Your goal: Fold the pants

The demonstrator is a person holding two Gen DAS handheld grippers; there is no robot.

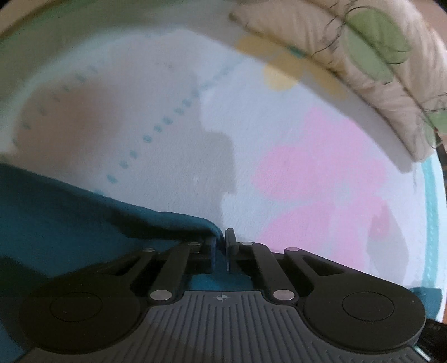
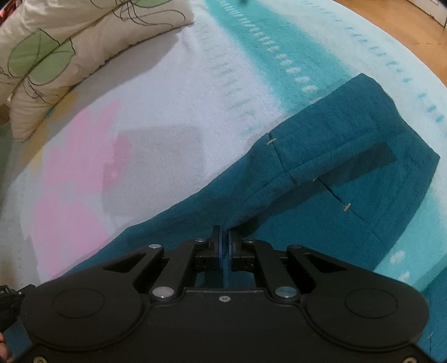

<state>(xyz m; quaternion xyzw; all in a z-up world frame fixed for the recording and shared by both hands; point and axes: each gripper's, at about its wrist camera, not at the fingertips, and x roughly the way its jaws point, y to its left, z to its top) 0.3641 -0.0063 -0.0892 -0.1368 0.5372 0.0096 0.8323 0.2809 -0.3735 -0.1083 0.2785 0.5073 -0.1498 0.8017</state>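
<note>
The teal pants (image 2: 329, 173) lie on a fluffy blanket (image 2: 156, 134), waistband and pocket end at the right of the right wrist view. My right gripper (image 2: 224, 237) is shut on the pants fabric at its near edge. In the left wrist view the pants (image 1: 69, 223) spread across the lower left, and my left gripper (image 1: 222, 237) is shut on a raised edge of that fabric, lifted a little off the blanket (image 1: 195, 139).
A cream pillow with green leaf print (image 1: 377, 64) lies at the far right of the left wrist view and also shows at the top left of the right wrist view (image 2: 69, 47). A wooden floor (image 2: 391, 19) lies beyond the blanket edge.
</note>
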